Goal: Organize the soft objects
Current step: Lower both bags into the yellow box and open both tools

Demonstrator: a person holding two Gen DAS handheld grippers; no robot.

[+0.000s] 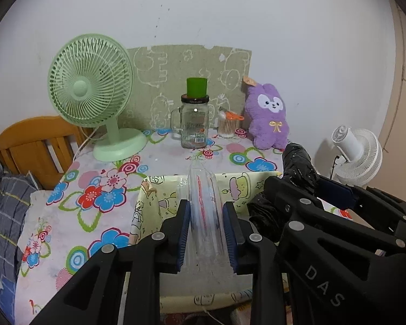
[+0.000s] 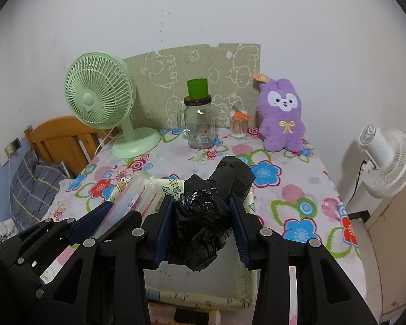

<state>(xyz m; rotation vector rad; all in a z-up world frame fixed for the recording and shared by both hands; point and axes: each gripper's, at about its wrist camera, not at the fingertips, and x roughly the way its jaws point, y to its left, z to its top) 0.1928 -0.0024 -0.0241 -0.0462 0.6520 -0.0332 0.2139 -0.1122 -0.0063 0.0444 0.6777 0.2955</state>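
Note:
My left gripper [image 1: 206, 205] is shut on a roll of clear plastic bags [image 1: 203, 189] with a red stripe, which pokes forward between the blue pads. My right gripper [image 2: 202, 201] is shut on a crumpled black plastic bag [image 2: 203, 216]; this bundle also shows in the left wrist view, black plastic bag [image 1: 297, 162]. Both hover side by side over a pale yellow cartoon-print fabric box [image 2: 192, 276] at the table's near edge, its rim [image 1: 159, 187] just under the clear roll. A purple plush rabbit [image 2: 281, 116] leans upright against the back wall.
On the floral tablecloth [image 2: 297, 189] stand a green desk fan [image 1: 90, 81], a glass mug jar [image 1: 193, 124] topped by a green cup, and a tub of cotton swabs [image 1: 226, 127]. A white fan [image 2: 384, 162] is off the right edge; a wooden headboard [image 1: 35, 143] lies left.

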